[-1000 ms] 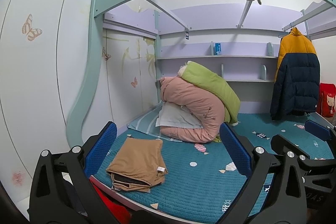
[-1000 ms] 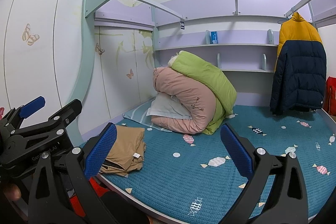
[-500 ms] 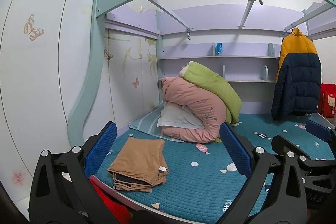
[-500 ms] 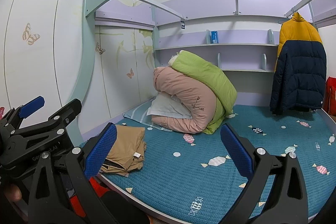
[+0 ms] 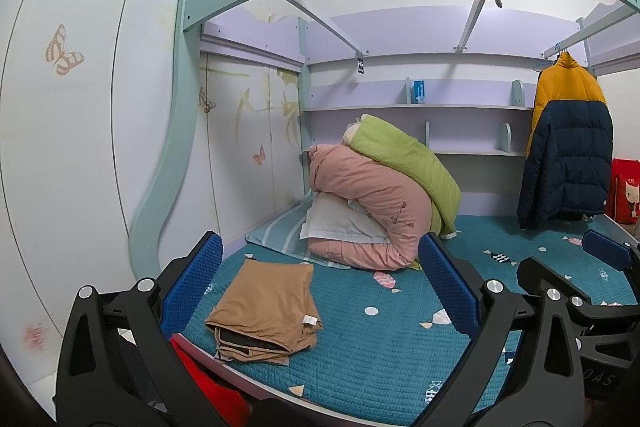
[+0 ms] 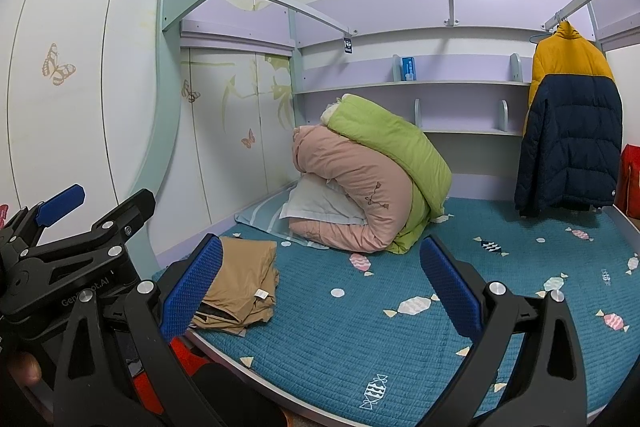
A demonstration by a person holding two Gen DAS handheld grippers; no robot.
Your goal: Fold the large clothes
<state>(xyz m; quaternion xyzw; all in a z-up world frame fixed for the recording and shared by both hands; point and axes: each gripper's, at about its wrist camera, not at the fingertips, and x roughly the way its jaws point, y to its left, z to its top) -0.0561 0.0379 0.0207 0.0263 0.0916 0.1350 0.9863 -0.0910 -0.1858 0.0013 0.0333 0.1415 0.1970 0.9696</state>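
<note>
Folded tan garment (image 5: 266, 307) on bed edge; both jaws spread, empty; red bag (image 5: 626, 191) clearer in left view.

red bag (image 5: 626, 189): cut by right edge | shelf box (image 5: 418, 91): label too small | folded tan garment (image 6: 240, 285): partly behind right gripper's finger (image 6: 192, 285)
</note>
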